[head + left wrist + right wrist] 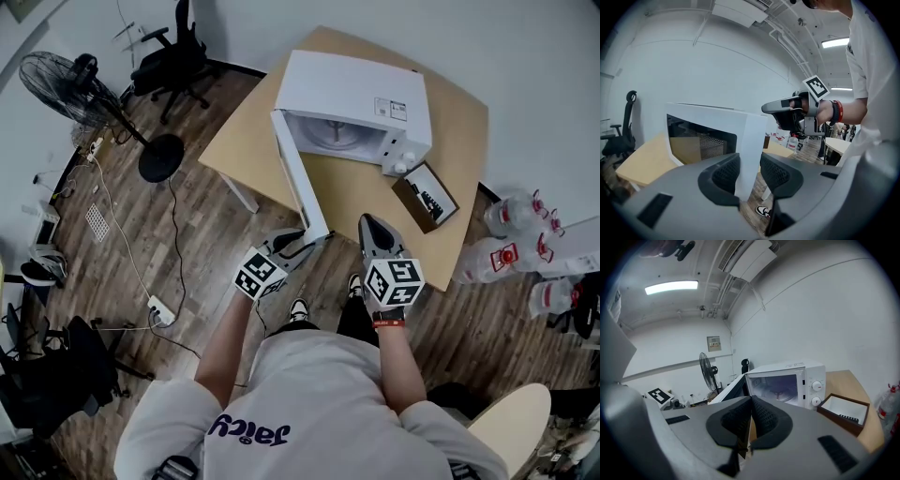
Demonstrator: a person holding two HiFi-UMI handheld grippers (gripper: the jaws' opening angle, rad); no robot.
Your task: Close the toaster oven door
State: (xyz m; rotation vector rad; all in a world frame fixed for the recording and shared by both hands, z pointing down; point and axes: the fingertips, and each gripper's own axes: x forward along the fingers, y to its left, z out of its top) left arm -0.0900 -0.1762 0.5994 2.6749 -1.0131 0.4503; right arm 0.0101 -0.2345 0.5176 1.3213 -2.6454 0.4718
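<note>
A person stood at a light wooden table (246, 131), seen from above, with a gripper in each hand. A white oven (361, 94) sat on the table with its door (302, 178) swung fully open, sticking out past the table's near edge toward the person.

The left gripper (300, 242) was at the door's free edge. Its jaws stood partly apart with that edge between them, and the pads appeared to press on both faces. The right gripper (372, 230) hovered just right of the door's edge, near but not touching it. Its jaws were closed together and held nothing.

The task looked to be at its first step: the door was gripped but not yet swung. The next move would probably call for carrying the door's edge in an arc around its hinge toward the oven's front. It would then need a release or a push flat until it latched, with the right gripper kept out of the door's path.

A brown box (427, 197) with a white inside lay on the table beside the oven. The floor (187, 253) was dark wood plank. A standing fan (66, 84) and an office chair (178, 47) stood well off to the left, and large water bottles (511, 253) sat on the right. The walls were plain white.
</note>
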